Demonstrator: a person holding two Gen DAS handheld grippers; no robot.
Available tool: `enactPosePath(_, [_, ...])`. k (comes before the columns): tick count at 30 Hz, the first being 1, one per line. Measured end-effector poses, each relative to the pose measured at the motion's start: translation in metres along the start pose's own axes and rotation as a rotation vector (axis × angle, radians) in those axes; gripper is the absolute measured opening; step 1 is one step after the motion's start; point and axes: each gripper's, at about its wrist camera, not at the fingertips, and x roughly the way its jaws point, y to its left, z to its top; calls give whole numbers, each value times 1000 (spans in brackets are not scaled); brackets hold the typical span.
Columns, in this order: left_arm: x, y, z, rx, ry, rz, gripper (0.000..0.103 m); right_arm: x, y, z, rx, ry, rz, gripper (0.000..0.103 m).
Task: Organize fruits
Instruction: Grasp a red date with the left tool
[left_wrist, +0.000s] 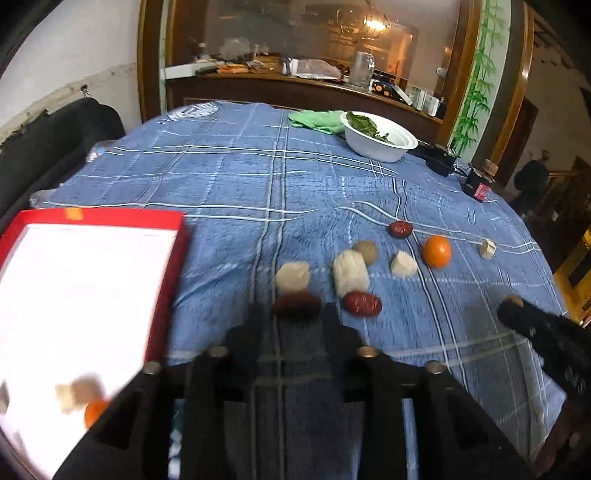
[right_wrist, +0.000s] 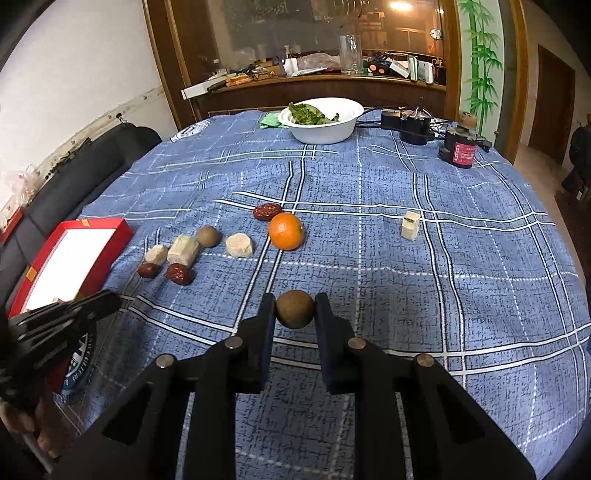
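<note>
My right gripper (right_wrist: 294, 308) is clamped on the brown round fruit (right_wrist: 294, 309), lower centre, ready for the red box (right_wrist: 110, 236). My left gripper (left_wrist: 293, 314) is apart, framing a dark date (left_wrist: 296, 305).

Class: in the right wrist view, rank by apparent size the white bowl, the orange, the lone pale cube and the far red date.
1. white bowl
2. orange
3 and 4. lone pale cube and far red date: too alike to rank.
The bowl is farthest away yet looks largest, so it is truly biggest.
</note>
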Motion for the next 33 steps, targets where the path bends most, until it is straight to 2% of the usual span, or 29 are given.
enactPosePath(1, [7,0,2,0,17,4,54,-1,0,0,2,-5,6,23])
enactPosePath(3, [17,-1,3,3,15,13,54,-1,-1,1,11,-13,17,23])
enactPosePath(4, [23,0,3,0,45,13,51,0,-2,1,16,-14,26,23])
enactPosePath(5, [23,-2,4,6,39,19,35,2,-3,1,19,-13,33,23])
enactPosePath(6, [24,-3,4,12,45,6,32,3,-3,1,20,-13,39,23])
enactPosePath(15, [14,-1,-2,34,42,0,32,3,-8,-1,43,-32,115,23])
enactPosePath(26, [-40,7,-26,30,-1,-53,32,-2,-6,0,40,-42,127,23])
enactPosePath(33, [-80,28,-40,-2,-52,-69,32,-15,15,-8,5,-42,129,23])
